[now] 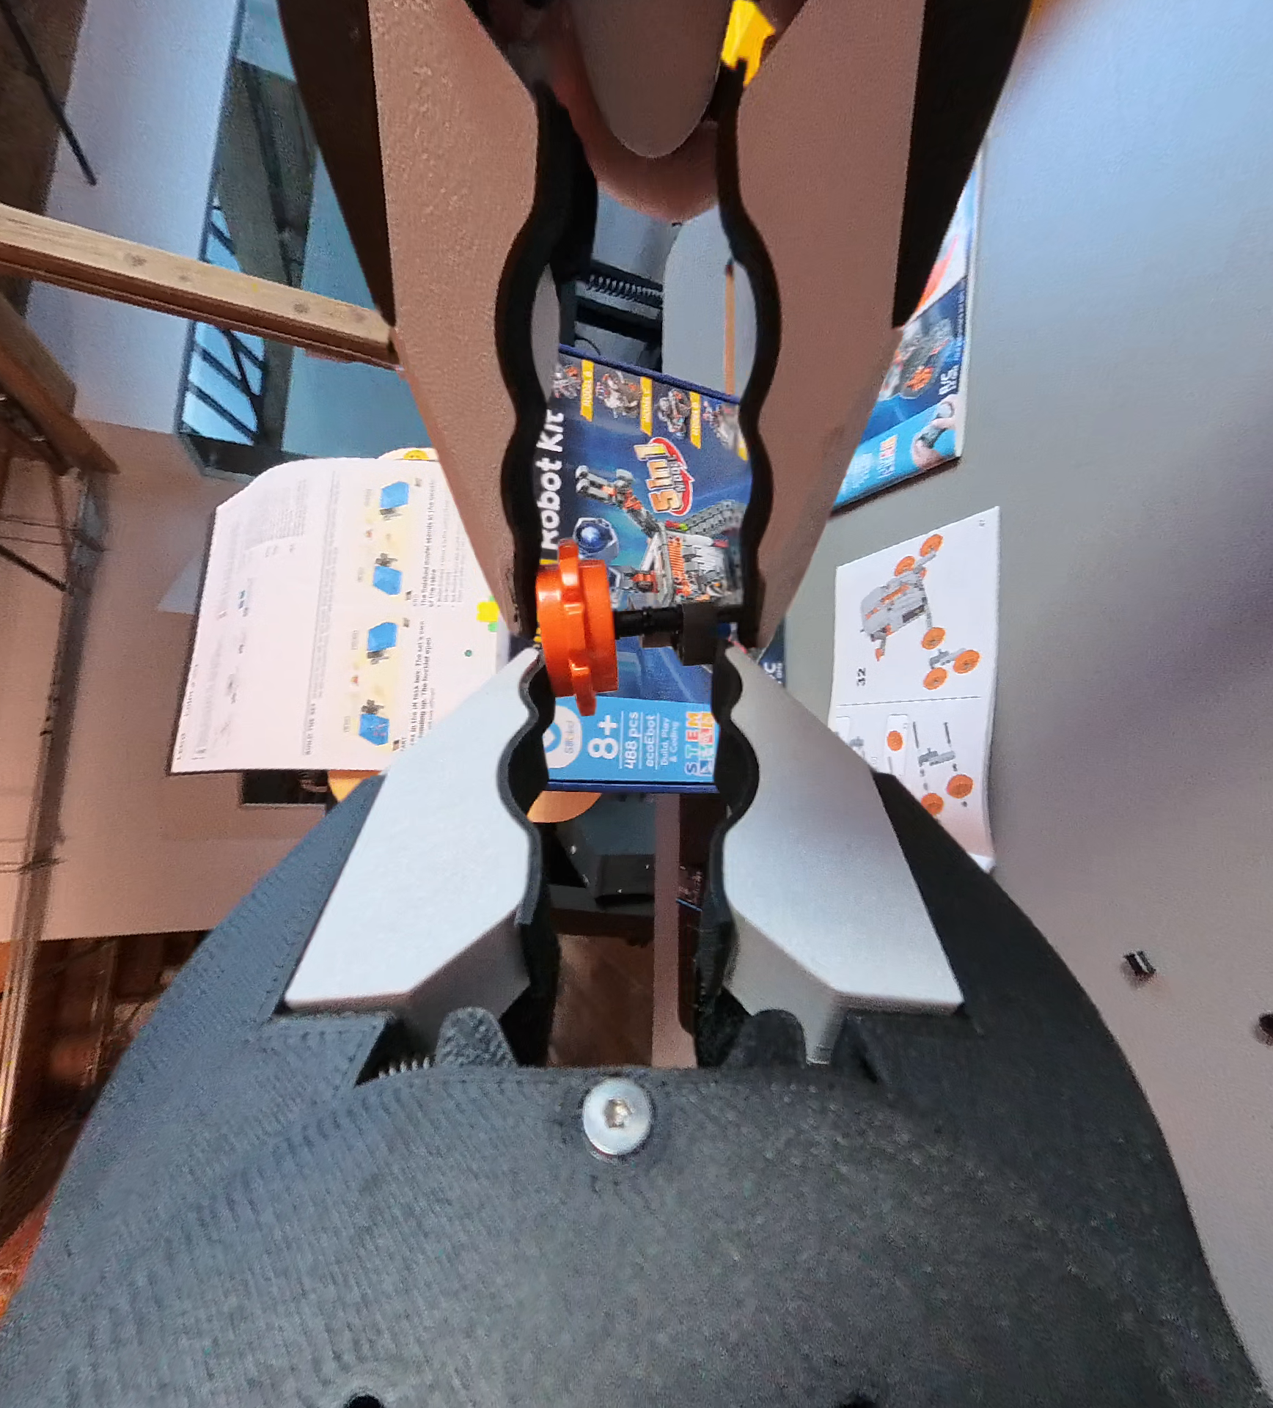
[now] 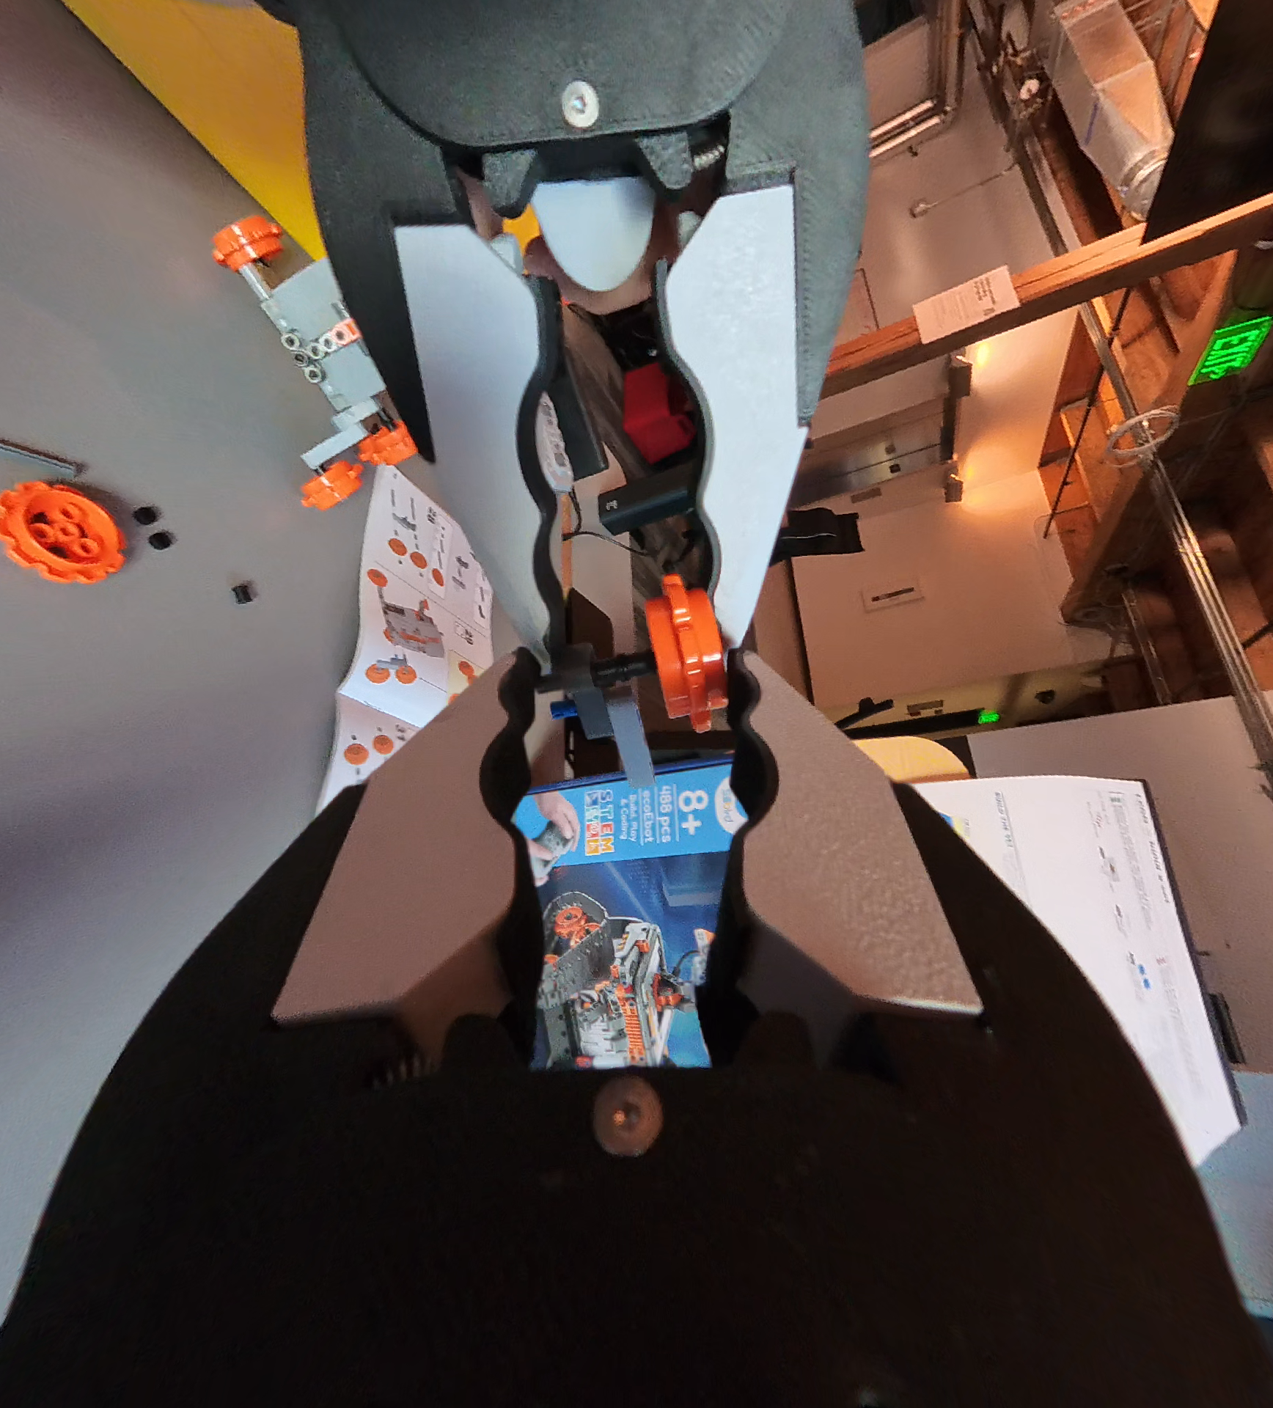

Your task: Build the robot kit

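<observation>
While tip to tip, two tongs (image 1: pixel 630 660) (image 2: pixel 626 666), one orange wheel (image 1: pixel 576 625) between.

A blue printed kit box (image 2: pixel 618 914) stands behind; an open instruction booklet (image 1: pixel 915 670) and a white printed sheet (image 1: pixel 329 609) lie nearby. A loose orange gear (image 2: pixel 57 531) rests beside small black pieces (image 2: pixel 153 527), possibly pins.
</observation>
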Demonstrator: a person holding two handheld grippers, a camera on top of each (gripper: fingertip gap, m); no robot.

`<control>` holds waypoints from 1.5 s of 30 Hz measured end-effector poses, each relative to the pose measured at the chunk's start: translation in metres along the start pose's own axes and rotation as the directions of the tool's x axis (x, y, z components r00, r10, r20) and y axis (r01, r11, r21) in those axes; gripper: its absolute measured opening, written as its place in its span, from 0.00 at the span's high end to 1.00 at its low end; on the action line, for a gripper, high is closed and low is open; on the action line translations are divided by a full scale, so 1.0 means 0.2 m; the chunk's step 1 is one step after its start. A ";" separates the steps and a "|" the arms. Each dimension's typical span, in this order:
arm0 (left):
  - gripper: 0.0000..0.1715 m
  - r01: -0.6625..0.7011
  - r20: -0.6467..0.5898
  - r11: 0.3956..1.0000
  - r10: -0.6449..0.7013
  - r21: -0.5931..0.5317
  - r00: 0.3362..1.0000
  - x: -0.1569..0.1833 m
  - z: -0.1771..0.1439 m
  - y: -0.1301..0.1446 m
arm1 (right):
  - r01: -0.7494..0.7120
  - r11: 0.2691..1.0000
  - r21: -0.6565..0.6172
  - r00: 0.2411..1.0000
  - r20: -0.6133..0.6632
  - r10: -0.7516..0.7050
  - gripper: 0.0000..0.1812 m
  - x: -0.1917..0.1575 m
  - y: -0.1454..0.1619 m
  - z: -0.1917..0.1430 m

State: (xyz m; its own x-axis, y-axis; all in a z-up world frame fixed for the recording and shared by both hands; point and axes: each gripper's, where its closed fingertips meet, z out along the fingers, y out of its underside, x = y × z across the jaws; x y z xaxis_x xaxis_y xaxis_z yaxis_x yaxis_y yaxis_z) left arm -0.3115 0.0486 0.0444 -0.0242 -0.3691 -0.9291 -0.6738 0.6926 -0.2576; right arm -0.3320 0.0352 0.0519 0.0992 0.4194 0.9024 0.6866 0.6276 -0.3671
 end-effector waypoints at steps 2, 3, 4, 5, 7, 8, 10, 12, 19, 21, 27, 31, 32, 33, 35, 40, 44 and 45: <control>0.77 0.014 -0.020 1.000 -0.014 -0.004 1.000 0.01 -0.01 0.01 | 0.008 1.000 -0.015 1.000 0.022 -0.007 0.68 -0.02 0.00 0.01; 0.77 0.017 -0.036 1.000 -0.017 -0.009 0.999 0.02 -0.01 0.02 | 0.010 1.000 -0.023 0.999 0.035 -0.009 0.67 -0.04 0.01 0.02; 0.77 0.016 -0.048 1.000 -0.017 -0.011 0.999 0.02 -0.01 0.03 | 0.010 0.999 -0.030 0.999 0.038 -0.009 0.68 -0.04 0.01 0.03; 0.77 0.016 -0.054 1.000 -0.017 -0.012 0.998 0.03 -0.02 0.03 | 0.019 0.999 -0.035 0.999 0.026 -0.018 0.69 -0.04 0.01 0.03; 0.77 0.037 -0.085 0.999 -0.038 -0.014 0.996 0.05 -0.02 0.03 | 0.045 0.998 -0.045 0.999 0.022 -0.044 0.71 -0.04 0.01 0.04; 0.77 0.058 -0.101 0.998 -0.059 -0.010 0.993 0.05 -0.02 0.03 | 0.054 0.998 -0.045 0.998 0.016 -0.053 0.72 -0.04 0.01 0.04; 0.77 0.082 -0.110 0.997 -0.082 0.000 0.991 0.05 -0.03 0.03 | 0.057 0.998 -0.040 0.998 0.003 -0.057 0.72 -0.03 0.00 0.04; 0.77 0.103 -0.122 0.995 -0.101 0.010 0.987 0.05 -0.05 0.03 | 0.052 0.998 -0.030 0.999 0.000 -0.052 0.72 -0.03 -0.01 0.05; 0.76 0.140 -0.070 0.987 -0.135 0.075 0.988 0.01 -0.06 0.01 | 0.002 1.000 -0.029 1.000 -0.019 -0.003 0.73 0.00 0.00 0.03; 0.76 0.147 -0.061 0.986 -0.142 0.084 0.988 -0.01 -0.06 -0.01 | -0.005 1.000 -0.017 1.000 -0.028 0.005 0.73 0.01 -0.01 0.02; 0.76 0.154 -0.016 0.981 -0.153 0.115 0.988 -0.05 -0.05 -0.04 | -0.049 0.999 -0.018 0.997 -0.055 0.048 0.73 0.05 0.00 0.00; 0.76 0.192 -0.031 0.976 -0.190 0.104 0.981 -0.06 -0.03 -0.05 | -0.099 0.995 -0.028 0.994 -0.043 0.098 0.73 0.06 0.02 -0.01; 0.76 0.199 -0.035 0.975 -0.196 0.103 0.980 -0.06 -0.03 -0.05 | -0.112 0.993 -0.028 0.993 -0.038 0.110 0.73 0.06 0.03 -0.01; 0.76 0.204 -0.037 0.973 -0.202 0.107 0.979 -0.06 -0.03 -0.05 | -0.118 0.993 -0.025 0.992 -0.037 0.117 0.73 0.06 0.03 -0.01; 0.77 0.218 -0.045 0.969 -0.214 0.114 0.976 -0.06 -0.03 -0.06 | -0.136 0.990 -0.023 0.990 -0.025 0.135 0.73 0.06 0.03 -0.01; 0.77 0.235 -0.051 0.966 -0.231 0.108 0.972 -0.06 -0.01 -0.06 | -0.152 0.988 -0.037 0.988 -0.014 0.152 0.73 0.06 0.05 -0.01; 0.77 0.251 -0.057 0.961 -0.246 0.114 0.968 -0.05 -0.01 -0.06 | -0.173 0.984 -0.043 0.985 0.001 0.173 0.73 0.06 0.06 -0.02; 0.77 0.254 -0.054 0.960 -0.249 0.116 0.967 -0.06 -0.01 -0.07 | -0.172 0.984 -0.043 0.985 -0.004 0.172 0.73 0.06 0.06 -0.02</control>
State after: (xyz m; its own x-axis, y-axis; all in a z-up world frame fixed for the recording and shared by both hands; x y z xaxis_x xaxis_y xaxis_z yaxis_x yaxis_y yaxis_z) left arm -0.3032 0.0431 0.0588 0.1044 -0.5627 -0.8201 -0.5674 0.6435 -0.5138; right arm -0.3199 0.0455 0.0597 0.2189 0.5182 0.8268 0.6898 0.5170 -0.5067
